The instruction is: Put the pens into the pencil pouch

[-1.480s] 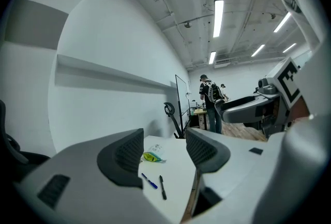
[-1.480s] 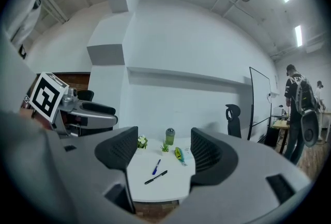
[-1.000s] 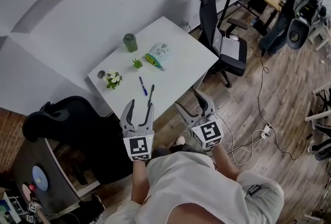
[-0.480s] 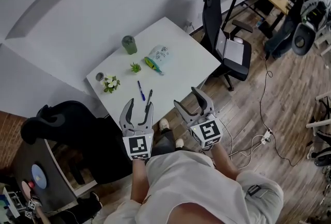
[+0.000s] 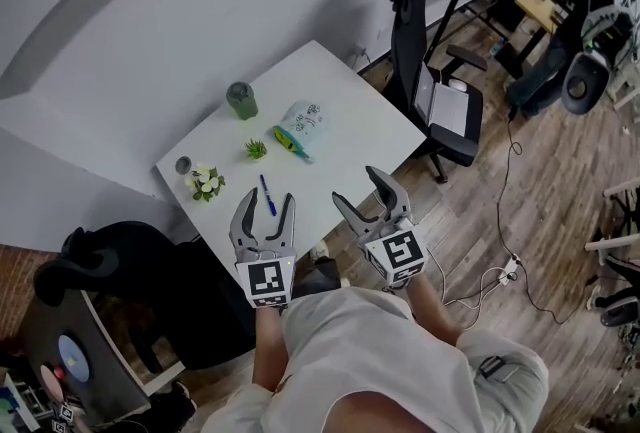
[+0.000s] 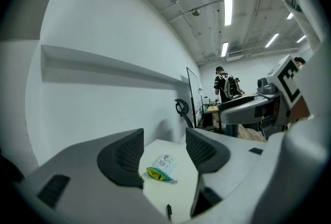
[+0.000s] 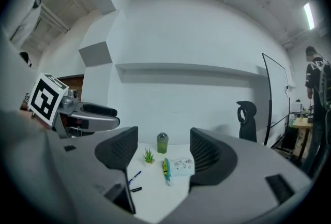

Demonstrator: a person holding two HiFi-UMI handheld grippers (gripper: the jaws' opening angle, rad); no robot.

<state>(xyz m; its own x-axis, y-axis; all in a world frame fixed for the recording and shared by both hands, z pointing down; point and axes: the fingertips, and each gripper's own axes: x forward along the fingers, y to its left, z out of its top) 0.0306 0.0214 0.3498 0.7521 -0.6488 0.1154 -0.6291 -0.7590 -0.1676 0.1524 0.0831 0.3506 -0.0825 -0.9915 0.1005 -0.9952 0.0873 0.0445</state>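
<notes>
A pale pencil pouch with a yellow-green open mouth lies on the white table. A blue pen lies nearer me; the black pen is hidden behind my left gripper in the head view. Both grippers are held level at the table's near edge, short of the pens. The left gripper is open and empty, with the pouch and the black pen's tip showing between its jaws. The right gripper is open and empty too; its view shows the pouch, blue pen and black pen.
On the table stand a green cup, a small green plant and a white flower pot. A black office chair is at the table's right, another dark chair at its left. A person is far off at the right.
Both grippers have moved forward toward the table's near edge, jaws unchanged. The left gripper now covers the black pen in the head view.
</notes>
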